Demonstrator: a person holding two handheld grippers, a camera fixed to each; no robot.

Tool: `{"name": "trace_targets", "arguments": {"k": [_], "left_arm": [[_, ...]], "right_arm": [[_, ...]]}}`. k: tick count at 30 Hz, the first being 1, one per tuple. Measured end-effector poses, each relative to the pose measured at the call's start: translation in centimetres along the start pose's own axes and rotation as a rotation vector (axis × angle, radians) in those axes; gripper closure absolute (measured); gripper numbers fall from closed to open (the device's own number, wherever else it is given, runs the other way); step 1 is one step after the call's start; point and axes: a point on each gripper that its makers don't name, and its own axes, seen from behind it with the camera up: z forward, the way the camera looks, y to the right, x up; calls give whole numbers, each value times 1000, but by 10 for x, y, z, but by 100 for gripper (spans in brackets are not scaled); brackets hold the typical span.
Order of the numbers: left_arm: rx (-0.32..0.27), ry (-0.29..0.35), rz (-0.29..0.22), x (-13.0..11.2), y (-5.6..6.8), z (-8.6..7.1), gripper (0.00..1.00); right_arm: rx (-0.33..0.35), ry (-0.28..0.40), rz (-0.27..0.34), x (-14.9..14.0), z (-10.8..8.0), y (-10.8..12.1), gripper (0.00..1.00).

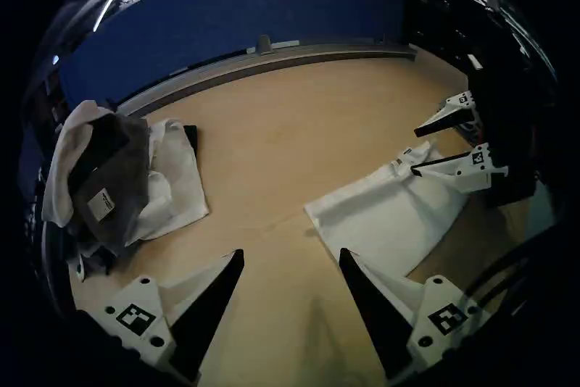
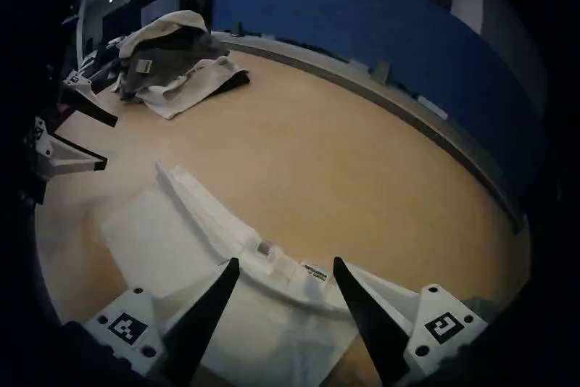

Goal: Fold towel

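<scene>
white towel (image 1: pixel 391 217) lies partly folded on the wooden table (image 1: pixel 290 119), to the right in the left gripper view, with a raised fold running along one side. left gripper (image 1: pixel 290 256): fingers spread apart, nothing between them, poised over bare table just beside the towel's near corner, not touching it. right gripper (image 2: pixel 284 264): fingers likewise apart, set over the towel's edge, with the raised fold and a small label lying between them; neither finger is seen pressing the cloth, and fingertip contact with the towel cannot be confirmed. pile of cloths (image 2: pixel 174 61), white and dark grey, sits on the same table, well apart from the towel, to the left in the left gripper view. blue partition (image 2: pixel 406 32) runs along the table's back edge
</scene>
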Motion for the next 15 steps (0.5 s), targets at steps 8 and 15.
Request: {"name": "trace_targets", "arguments": {"k": [8,15], "left_arm": [[-2,-5,3,-3,2,1,2],[-2,-7,8,-2,2,2,2]], "right_arm": [[-18,-1,27,5,10,10,0],[-42,0,28,9,15,18,0]]}}
